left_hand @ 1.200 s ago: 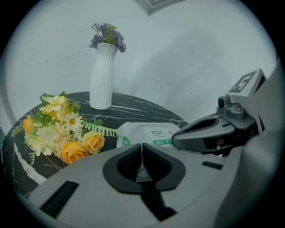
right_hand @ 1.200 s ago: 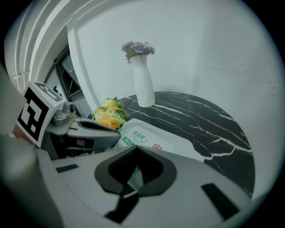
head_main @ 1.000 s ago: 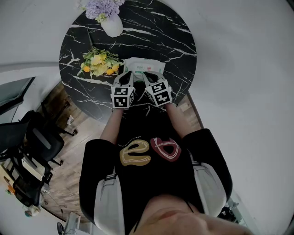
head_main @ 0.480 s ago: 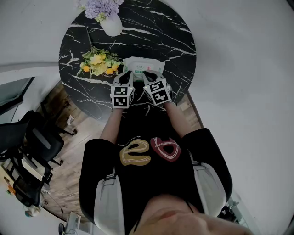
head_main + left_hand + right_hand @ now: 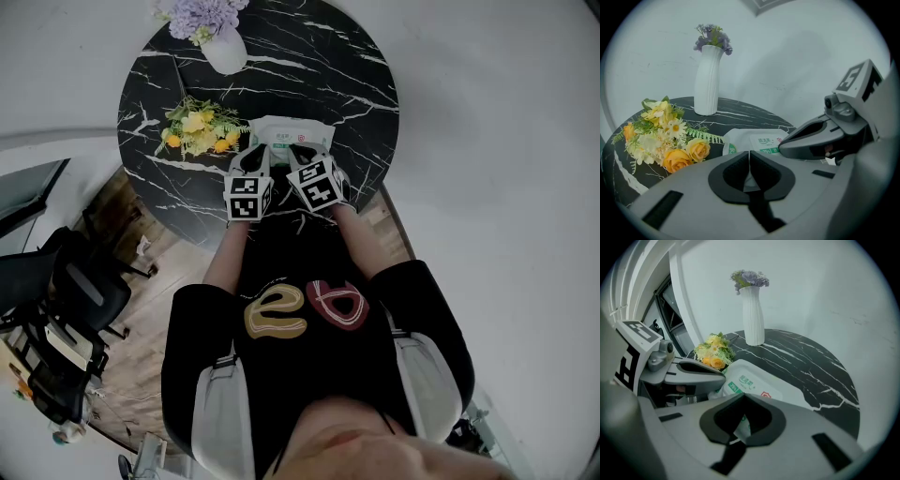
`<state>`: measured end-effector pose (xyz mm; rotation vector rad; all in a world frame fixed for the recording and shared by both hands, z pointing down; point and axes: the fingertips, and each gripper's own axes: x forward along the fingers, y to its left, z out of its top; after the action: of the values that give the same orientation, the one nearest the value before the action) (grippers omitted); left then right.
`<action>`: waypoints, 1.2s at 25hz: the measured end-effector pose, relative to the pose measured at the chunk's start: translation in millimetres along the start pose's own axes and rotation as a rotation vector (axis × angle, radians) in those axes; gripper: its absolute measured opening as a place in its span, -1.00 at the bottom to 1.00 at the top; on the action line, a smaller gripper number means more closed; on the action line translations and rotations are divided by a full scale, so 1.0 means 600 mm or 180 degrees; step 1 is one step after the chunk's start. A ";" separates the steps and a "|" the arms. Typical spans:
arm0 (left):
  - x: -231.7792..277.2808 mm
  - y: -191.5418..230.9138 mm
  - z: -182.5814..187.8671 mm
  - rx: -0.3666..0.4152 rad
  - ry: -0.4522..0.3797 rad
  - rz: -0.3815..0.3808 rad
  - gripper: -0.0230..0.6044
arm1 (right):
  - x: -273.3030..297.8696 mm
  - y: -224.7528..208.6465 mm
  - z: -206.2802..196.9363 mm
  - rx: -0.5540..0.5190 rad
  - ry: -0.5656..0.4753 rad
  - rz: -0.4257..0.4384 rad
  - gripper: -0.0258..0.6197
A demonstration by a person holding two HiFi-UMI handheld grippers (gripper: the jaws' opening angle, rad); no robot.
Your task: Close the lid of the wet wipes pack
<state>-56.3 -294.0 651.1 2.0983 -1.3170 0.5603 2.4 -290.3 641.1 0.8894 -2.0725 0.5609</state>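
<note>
Left gripper (image 5: 749, 158): fingers (image 5: 729, 174) together, tips touching. Nothing seems clamped; only a pale patch shows through the hollow behind the tips.
Right gripper (image 5: 743, 400): fingers together, tips touching. The white and green print seen through the hollow looks like the pack lying beyond, not something held.
Gripper spacing: side by side and near each other at the front edge of the desk (image 5: 361, 89), both aimed away from the person.
Wipes pack (image 5: 298, 133): lies flat on the desk just past both sets of tips, printed face up.
Pack axis: long side runs left to right, across the line of the fingers.
Key relation: the left tips sit at the pack's near left corner. The right tips reach over its near edge closer to the middle, so I judge the right gripper better placed to press down.
Lid: no view shows whether it is raised or flat.
Bouquet (image 5: 197, 131): lying on the desk left of the pack, just beside its left end.
Vase (image 5: 225, 52): upright at the far left, well apart from the pack.
</note>
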 end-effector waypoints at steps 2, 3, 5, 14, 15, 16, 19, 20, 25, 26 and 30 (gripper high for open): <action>0.000 0.000 0.000 -0.0006 -0.0003 -0.0004 -0.85 | 0.001 0.001 -0.002 0.0053 -0.0005 0.0022 -0.89; 0.000 0.000 0.000 -0.0009 -0.0002 -0.0005 -0.85 | 0.001 0.002 -0.003 0.0074 -0.0011 0.0032 -0.89; 0.000 0.000 0.000 -0.0019 -0.0003 -0.0010 -0.85 | 0.002 0.002 -0.002 0.0082 -0.0020 0.0038 -0.89; -0.003 0.001 -0.001 -0.0040 0.0012 0.0014 -0.85 | 0.000 -0.001 -0.004 0.0394 -0.0175 0.0037 -0.88; -0.004 0.000 -0.001 -0.0035 0.0004 0.0030 -0.85 | 0.000 -0.003 -0.004 0.0546 -0.0196 0.0116 -0.88; -0.005 -0.001 -0.001 -0.0040 0.0000 0.0044 -0.85 | -0.001 -0.005 -0.004 0.0699 -0.0223 0.0194 -0.88; -0.009 -0.001 0.003 -0.0117 -0.0047 0.0054 -0.85 | -0.008 -0.009 0.000 0.0931 -0.0378 0.0232 -0.88; -0.012 -0.001 0.006 -0.0143 -0.0090 0.0049 -0.85 | -0.013 -0.010 0.003 0.0933 -0.0454 0.0177 -0.87; -0.038 -0.006 0.040 -0.0160 -0.0368 -0.0014 -0.85 | -0.046 -0.007 0.024 0.0855 -0.0791 0.0048 -0.67; -0.045 -0.008 0.047 -0.0141 -0.0418 -0.0030 -0.85 | -0.054 -0.005 0.029 0.0865 -0.0846 0.0067 -0.66; -0.076 -0.021 0.073 0.0025 -0.0593 -0.0149 -0.85 | -0.089 0.008 0.044 0.0947 -0.1113 0.0144 -0.66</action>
<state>-62.5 -289.6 587.0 2.2257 -1.3641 0.3574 9.0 -282.9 582.0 1.1828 -2.3650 0.7995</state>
